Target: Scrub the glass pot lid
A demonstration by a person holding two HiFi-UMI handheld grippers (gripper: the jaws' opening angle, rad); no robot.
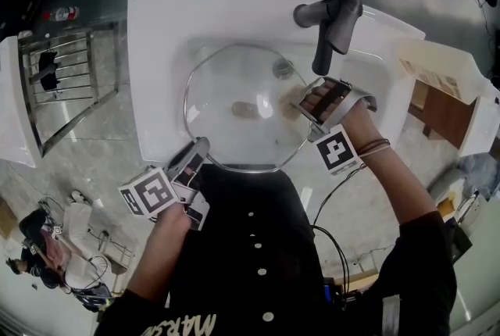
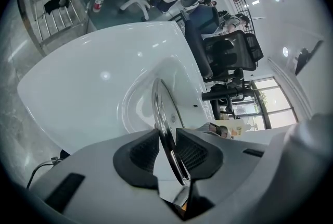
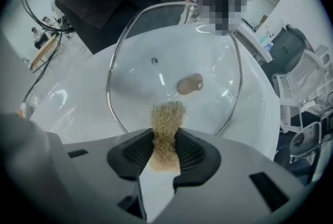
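at the lower left of the head view the left forearm reaches up from the bottom edge. its left gripper (image 1: 197, 153) is angled up and right, jaws clenched on the metal rim of the glass lid (image 1: 234, 84). the lid sits over the basin of the white sink (image 1: 156, 22) at frame centre, with its knob (image 1: 244, 109) in the middle. the right forearm slants in from the lower right, wrist bent. its right gripper (image 1: 306, 101) pinches a tan scrub pad (image 3: 166, 124), whose tip is on the glass just below the dark tap (image 1: 332, 18).
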